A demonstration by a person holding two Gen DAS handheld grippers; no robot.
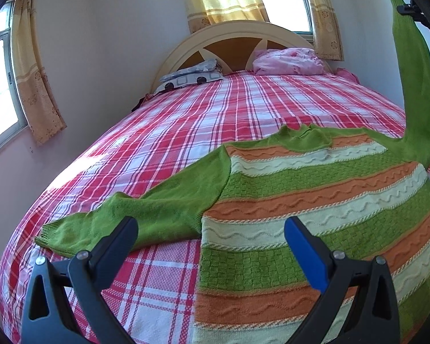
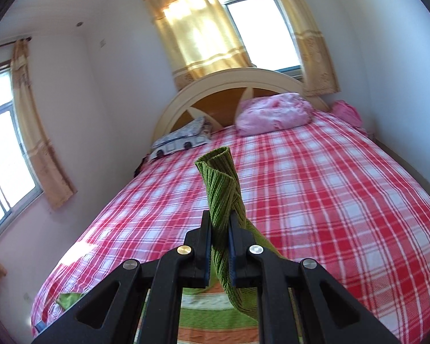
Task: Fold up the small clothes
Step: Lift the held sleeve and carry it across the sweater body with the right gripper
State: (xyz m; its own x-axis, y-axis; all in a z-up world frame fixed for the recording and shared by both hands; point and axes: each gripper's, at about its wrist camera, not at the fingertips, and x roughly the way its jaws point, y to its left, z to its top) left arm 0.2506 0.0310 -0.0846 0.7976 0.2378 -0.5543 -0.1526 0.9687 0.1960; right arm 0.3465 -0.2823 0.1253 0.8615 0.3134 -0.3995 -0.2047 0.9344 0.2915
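Observation:
A small knitted sweater (image 1: pixel 315 200) with green, orange and cream stripes lies flat on the bed, collar toward the headboard. Its left green sleeve (image 1: pixel 146 215) lies stretched out on the sheet. My left gripper (image 1: pixel 212 229) is open and empty, hovering low over the sleeve and the sweater's left edge. The right green sleeve (image 1: pixel 415 86) is lifted high off the bed. My right gripper (image 2: pixel 219 223) is shut on that sleeve's ribbed cuff (image 2: pixel 220 183), which sticks up between the pads. The sweater body (image 2: pixel 209 312) shows below the right gripper.
The bed has a red and white plaid sheet (image 1: pixel 215 109). A patterned pillow (image 1: pixel 189 77) and a pink bundle (image 1: pixel 286 61) lie by the cream headboard (image 1: pixel 238 30). Walls with curtained windows close in on the left and behind.

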